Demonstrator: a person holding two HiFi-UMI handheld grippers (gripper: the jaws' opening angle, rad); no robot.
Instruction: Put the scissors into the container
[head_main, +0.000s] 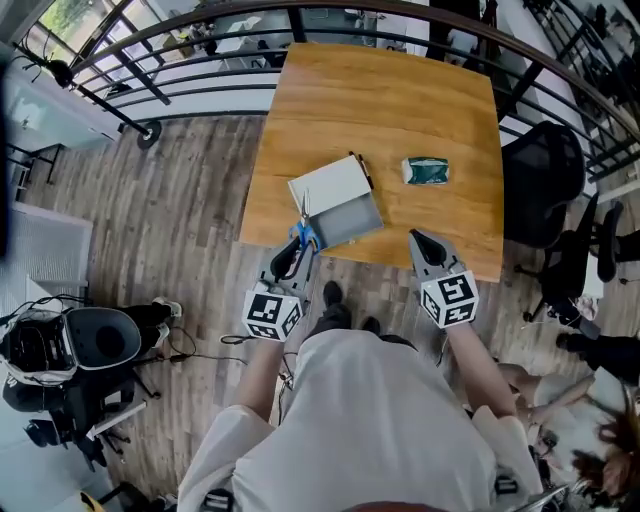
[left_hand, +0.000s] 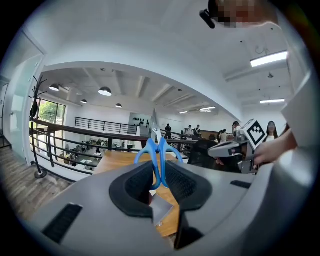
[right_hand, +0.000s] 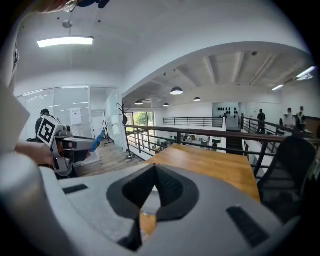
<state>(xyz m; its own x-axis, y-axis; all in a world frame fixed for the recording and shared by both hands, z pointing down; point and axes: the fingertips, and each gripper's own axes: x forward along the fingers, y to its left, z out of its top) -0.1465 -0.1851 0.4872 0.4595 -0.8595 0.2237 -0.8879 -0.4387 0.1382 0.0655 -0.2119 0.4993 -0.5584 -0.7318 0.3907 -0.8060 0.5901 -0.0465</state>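
**Scissors (head_main: 304, 228) clamped in your left gripper (head_main: 296, 252), blades reaching toward the container (head_main: 338, 196)**

You are holding the scissors by their blue handle loops. The left gripper's jaws are pressing on both sides of the loops, and the blades are pointing away from you along the line of the jaws. Your right gripper (head_main: 418, 240) is hanging at the near edge of the wooden table (head_main: 400, 100), with its jaws closed together on nothing.

The relation that matters is this: the container is lying directly ahead of the scissor tips, at the near left part of the table. From the head view the long axis of the scissors is running from your left gripper toward the container, and the tips are appearing over its near left edge. Your left gripper is by far the nearer one. The right one is sitting well apart to the right, closer to a small green packet (head_main: 425, 171).

The head view is giving you that line-up from above, but it is not telling you how high the scissors are. The right gripper view is filling that in from the side, showing the scissors (right_hand: 98, 139) slanting upward from the left gripper, clear of the table. Only the left gripper view is showing the grip itself, on the handles (left_hand: 159, 159).
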